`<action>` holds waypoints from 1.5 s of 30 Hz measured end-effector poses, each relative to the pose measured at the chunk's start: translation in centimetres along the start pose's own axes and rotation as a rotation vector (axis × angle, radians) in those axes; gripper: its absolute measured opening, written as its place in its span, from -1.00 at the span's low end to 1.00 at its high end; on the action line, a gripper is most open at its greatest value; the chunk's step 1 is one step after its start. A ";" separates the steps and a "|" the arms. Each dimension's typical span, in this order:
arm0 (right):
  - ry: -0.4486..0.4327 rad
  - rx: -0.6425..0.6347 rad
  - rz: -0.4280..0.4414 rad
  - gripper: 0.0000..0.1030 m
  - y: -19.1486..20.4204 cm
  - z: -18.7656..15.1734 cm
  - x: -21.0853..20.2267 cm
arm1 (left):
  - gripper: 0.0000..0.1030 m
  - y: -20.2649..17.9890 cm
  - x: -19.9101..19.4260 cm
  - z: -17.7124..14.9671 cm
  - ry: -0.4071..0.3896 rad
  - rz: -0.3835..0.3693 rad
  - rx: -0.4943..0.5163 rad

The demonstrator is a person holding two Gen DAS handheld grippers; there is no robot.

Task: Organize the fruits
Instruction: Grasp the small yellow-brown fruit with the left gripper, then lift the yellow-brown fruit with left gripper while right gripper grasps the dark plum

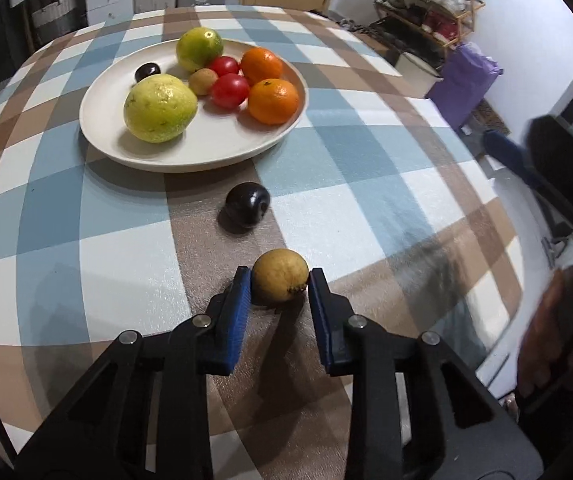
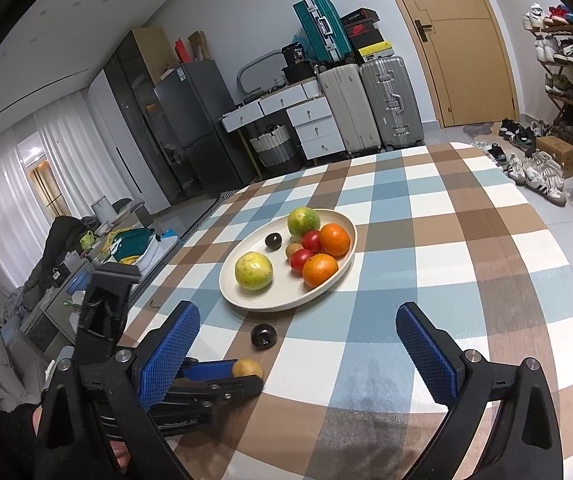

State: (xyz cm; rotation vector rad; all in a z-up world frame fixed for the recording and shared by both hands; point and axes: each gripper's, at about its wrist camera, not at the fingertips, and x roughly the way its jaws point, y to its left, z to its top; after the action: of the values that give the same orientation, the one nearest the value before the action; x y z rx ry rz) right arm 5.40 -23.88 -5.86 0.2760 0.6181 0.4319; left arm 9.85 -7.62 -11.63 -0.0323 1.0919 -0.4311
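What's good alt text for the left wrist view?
The left gripper has its jaws closed on a small yellow-brown fruit resting on a checked tablecloth. Just beyond lies a dark plum, and farther back a white plate holds two oranges, two tomatoes, two yellow-green fruits and smaller pieces.

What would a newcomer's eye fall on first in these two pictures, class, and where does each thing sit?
First, the wide cream-white plate on the checked blue, brown and white tablecloth, heaped with two round orange citrus fruits, two red tomatoes and a big yellow-green fruit. Nearer the camera, the left tongs are shut on a small yellow-brown round fruit, with a glossy dark purple fruit lying loose between it and the plate.
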 end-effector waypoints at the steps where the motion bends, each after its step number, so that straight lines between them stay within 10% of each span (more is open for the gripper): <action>1: 0.003 0.002 0.000 0.95 0.0 0.0 0.0 | -0.50 0.2 -0.4 0.0 -0.010 -0.011 -0.006; 35: 0.250 -0.044 0.037 0.94 3.1 -2.1 9.6 | -0.49 9.1 -6.5 -2.7 -0.157 -0.065 -0.190; 45: 0.306 -0.127 -0.004 0.38 4.8 -2.9 12.2 | -0.49 11.2 -6.2 -3.4 -0.165 -0.092 -0.222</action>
State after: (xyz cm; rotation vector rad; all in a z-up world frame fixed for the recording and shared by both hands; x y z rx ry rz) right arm 11.11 -13.56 -12.40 0.0875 0.8859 0.5122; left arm 8.10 5.50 -10.56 -0.3098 0.9738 -0.3812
